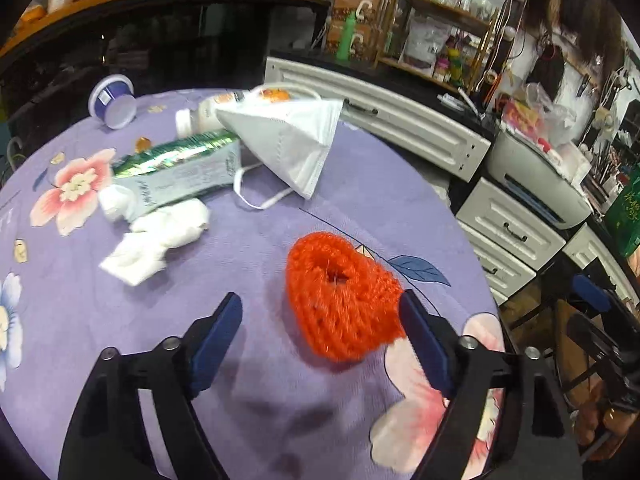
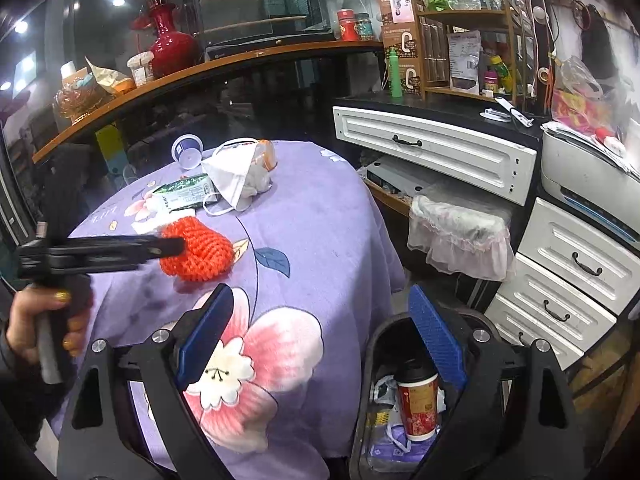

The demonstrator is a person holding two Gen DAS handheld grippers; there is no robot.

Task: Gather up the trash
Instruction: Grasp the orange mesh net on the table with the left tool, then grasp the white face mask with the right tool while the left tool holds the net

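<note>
Trash: orange net scrubber (image 1: pixel 344 300) on surface (image 1: pixel 256 240), between parted jaws of left gripper (image 1: pixel 320 324) for pickup; right gripper (image 2: pixel 320 332) jaws apart, empty.

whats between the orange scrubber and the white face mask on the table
Nothing: only bare purple tablecloth separates the orange scrubber from the white face mask. The mask's loose ear strap trails toward that stretch. The left wrist view shows it best.

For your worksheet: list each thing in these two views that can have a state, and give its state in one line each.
left gripper: open, jaws either side of the scrubber
right gripper: open, empty
orange mesh scrubber: lying on the table, not gripped
face mask: folded, on the table
purple cup: tipped over
toothpaste tube: lying flat
trash bin: open, red paper cup upright inside
</note>
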